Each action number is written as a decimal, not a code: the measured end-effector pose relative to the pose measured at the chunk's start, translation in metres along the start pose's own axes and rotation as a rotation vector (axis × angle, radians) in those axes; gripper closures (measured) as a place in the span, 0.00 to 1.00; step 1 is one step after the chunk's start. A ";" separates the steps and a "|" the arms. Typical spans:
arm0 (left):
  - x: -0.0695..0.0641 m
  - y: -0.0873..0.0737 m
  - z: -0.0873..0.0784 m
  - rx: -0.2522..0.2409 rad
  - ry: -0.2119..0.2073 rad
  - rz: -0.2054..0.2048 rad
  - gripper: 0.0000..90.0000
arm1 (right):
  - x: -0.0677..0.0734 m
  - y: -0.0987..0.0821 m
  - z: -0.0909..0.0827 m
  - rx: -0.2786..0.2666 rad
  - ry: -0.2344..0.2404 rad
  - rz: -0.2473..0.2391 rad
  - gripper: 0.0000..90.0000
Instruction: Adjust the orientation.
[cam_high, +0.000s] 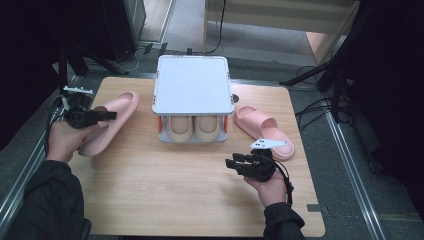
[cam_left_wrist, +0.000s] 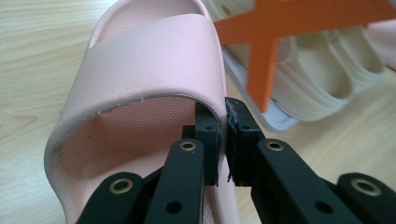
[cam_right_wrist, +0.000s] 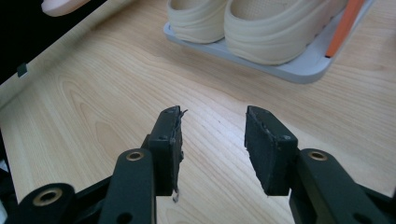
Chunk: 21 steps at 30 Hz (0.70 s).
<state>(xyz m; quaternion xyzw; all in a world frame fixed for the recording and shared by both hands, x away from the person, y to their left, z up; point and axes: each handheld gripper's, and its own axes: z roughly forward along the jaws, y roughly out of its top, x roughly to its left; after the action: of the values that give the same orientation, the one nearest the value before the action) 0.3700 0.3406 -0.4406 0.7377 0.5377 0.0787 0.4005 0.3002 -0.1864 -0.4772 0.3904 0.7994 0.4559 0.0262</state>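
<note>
Left gripper (cam_left_wrist: 223, 135): jaws pinched nearly together on the side edge of the left pink slipper's strap, one jaw inside the strap and one outside; held left of the shoe rack.
Right gripper (cam_right_wrist: 212, 140): jaws spread wide with nothing between them, bare wood under the gap; held in front of the shoe rack, toward its right corner.
Table (cam_high: 165, 190): light wood top carrying the shoe rack at its far middle.
Shoe rack (cam_high: 192, 84): two-level stand, grey-white top shelf, orange uprights, pale base tray; the landmark for the lines here.
Left pink slipper (cam_high: 112, 117): just left of the shoe rack, lying at a slant with its far end nearer the rack; from the high view I cannot tell whether it rests on the table or is raised a little.
Right pink slipper (cam_high: 264, 129): just right of the shoe rack, flat on the table, angled away toward the near right.
Beige slippers (cam_high: 193, 128): a pair side by side on the shoe rack's lower level, under the top shelf, rounded ends facing the person.
</note>
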 end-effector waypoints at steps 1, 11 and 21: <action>-0.005 -0.002 -0.003 0.003 0.002 0.006 0.94 | 0.000 0.001 0.002 -0.001 0.004 -0.006 0.63; -0.038 -0.023 -0.020 0.016 -0.018 0.029 0.94 | 0.004 0.016 0.018 0.022 0.044 -0.042 0.63; -0.073 -0.047 -0.030 0.042 -0.066 0.063 0.93 | 0.004 0.028 0.028 0.027 0.069 -0.056 0.63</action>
<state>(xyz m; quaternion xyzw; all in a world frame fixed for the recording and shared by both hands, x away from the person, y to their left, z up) 0.2893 0.2976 -0.4296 0.7648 0.5022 0.0556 0.3997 0.3253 -0.1561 -0.4718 0.3523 0.8166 0.4571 0.0062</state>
